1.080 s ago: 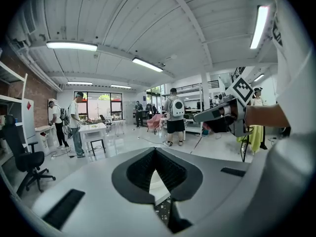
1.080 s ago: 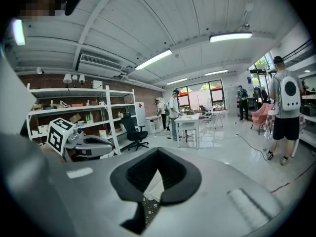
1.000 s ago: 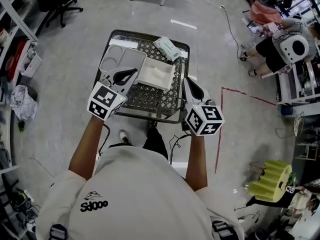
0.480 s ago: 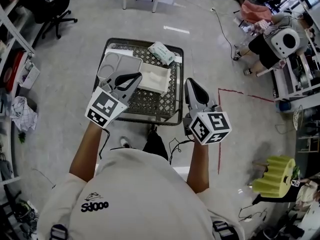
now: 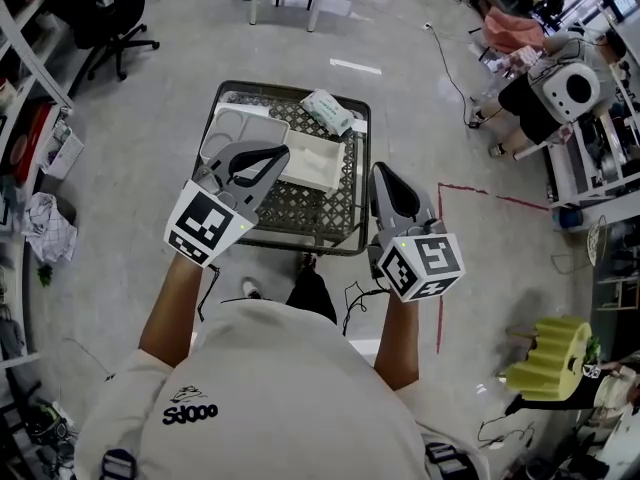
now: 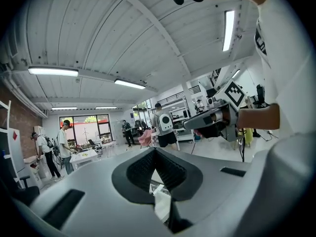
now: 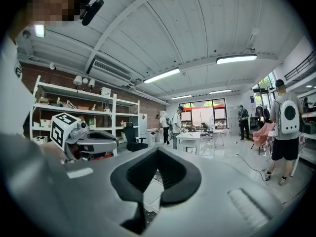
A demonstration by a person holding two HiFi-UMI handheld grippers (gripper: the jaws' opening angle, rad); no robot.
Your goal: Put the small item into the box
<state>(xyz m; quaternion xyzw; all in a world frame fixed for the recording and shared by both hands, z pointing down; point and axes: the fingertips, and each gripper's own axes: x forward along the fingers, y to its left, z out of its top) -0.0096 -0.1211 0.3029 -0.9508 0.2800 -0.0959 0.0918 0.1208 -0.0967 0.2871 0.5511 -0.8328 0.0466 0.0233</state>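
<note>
A wire-mesh cart (image 5: 288,238) stands in front of the person. On it lie a white open box (image 5: 312,158), a grey divided tray (image 5: 236,128) and a small green-white packet (image 5: 330,111) at the far edge. My left gripper (image 5: 281,152) hovers over the cart's near left part, shut and empty. My right gripper (image 5: 380,170) hangs just off the cart's right edge, also shut with nothing in it. Both point level into the room: the left gripper (image 6: 155,149) in its own view and the right gripper (image 7: 158,150) in its own view show closed jaws against ceiling and hall.
A black office chair (image 5: 108,16) and shelving (image 5: 30,78) stand at the left. A red tape line (image 5: 485,192) runs over the floor at the right, near a seated person (image 5: 545,93). Yellow foam (image 5: 545,362) lies at the lower right. Several people stand far off in the hall.
Both grippers have drifted slightly back toward the person's body, away from the cart's middle. Their jaws stay shut. Nothing on the cart has moved.
</note>
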